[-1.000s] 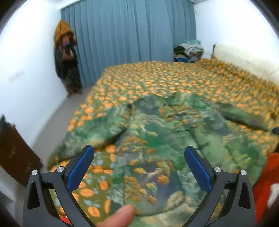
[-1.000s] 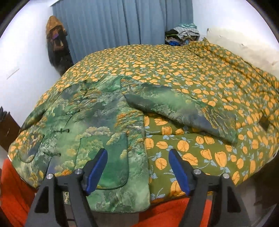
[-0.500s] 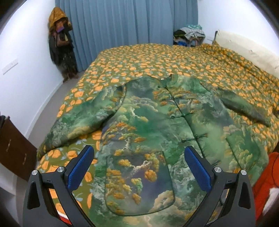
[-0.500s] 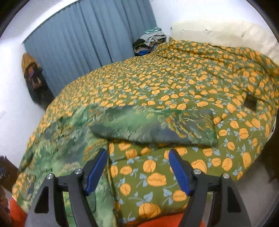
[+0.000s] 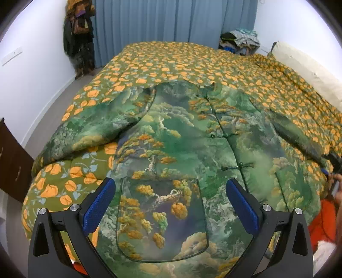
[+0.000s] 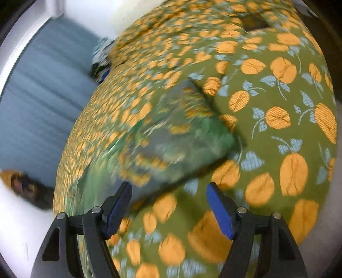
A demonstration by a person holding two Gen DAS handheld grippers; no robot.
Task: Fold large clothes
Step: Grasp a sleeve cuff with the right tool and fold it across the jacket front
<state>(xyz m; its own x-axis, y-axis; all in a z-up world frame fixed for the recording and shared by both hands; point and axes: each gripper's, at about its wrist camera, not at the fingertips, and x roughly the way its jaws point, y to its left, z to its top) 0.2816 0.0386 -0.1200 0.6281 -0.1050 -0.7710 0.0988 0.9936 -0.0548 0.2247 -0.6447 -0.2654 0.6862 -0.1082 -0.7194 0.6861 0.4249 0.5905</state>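
Left wrist: unlabelled green jacket (image 5: 192, 149)

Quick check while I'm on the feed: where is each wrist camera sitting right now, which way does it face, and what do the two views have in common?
Left wrist: behind the open left gripper, angled down over the jacket's front and near pocket; a hand shows at the right edge.
Right wrist: behind the open right gripper, rolled and motion-blurred, facing the jacket's sleeve end on the quilt; only its fingers show.
Shared: jacket, quilt, blue curtain.
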